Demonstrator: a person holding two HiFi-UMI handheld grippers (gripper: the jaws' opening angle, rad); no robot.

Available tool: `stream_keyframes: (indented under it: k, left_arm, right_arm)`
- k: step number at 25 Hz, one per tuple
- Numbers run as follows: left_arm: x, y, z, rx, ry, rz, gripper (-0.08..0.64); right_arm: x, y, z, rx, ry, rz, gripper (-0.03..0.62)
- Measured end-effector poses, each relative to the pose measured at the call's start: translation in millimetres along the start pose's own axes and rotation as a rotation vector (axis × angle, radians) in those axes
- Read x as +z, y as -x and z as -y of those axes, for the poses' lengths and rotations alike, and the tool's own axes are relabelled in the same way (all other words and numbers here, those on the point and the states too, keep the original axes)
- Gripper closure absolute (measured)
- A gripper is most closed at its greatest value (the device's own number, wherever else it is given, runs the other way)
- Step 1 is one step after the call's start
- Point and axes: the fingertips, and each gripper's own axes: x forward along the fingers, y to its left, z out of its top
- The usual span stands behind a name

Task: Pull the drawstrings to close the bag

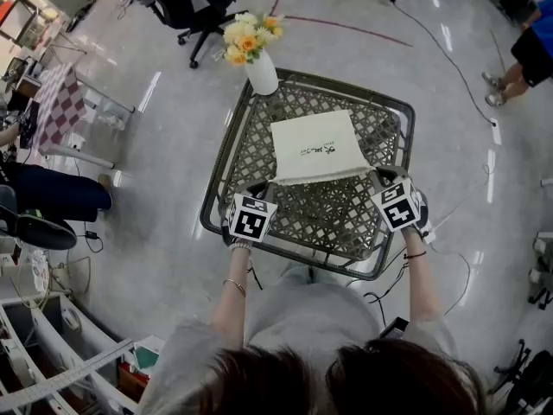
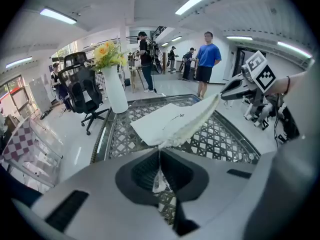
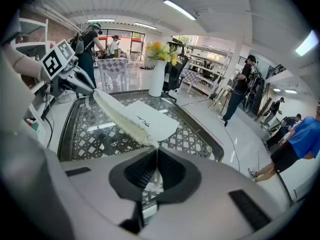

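I have the jaws of my left gripper (image 2: 160, 153) and right gripper (image 3: 156, 150) clamped on the 2 drawstrings (image 2: 159, 180), holding the near edge of the bag (image 1: 316, 148) above the table (image 1: 339, 225).

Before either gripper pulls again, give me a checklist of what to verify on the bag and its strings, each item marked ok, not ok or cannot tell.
1. Left gripper shut on the left drawstring end: ok.
2. Right gripper shut on the right drawstring end: ok.
3. Bag mouth drawn closed: not ok; puckered, but spanning the bag's full width.
4. Vase apart from the bag: ok.
5. Bag's far end resting on the table: ok.
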Motion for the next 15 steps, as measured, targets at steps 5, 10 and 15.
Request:
stream_keyframes:
  k: [5,10,15]
  left_arm:
    - [20,9,-8,0.028,-0.014,0.042,0.528]
    - [34,15,-17,0.048,-0.017,0.083,0.528]
    - [52,24,-23,0.067,-0.028,0.127,0.528]
  right_arm:
    - [14,8,7,-0.026,0.026,0.035,0.566]
    - [24,15,10,-0.045,0.017,0.077,0.566]
    - [35,23,16,-0.066,0.027,0.113,0.566]
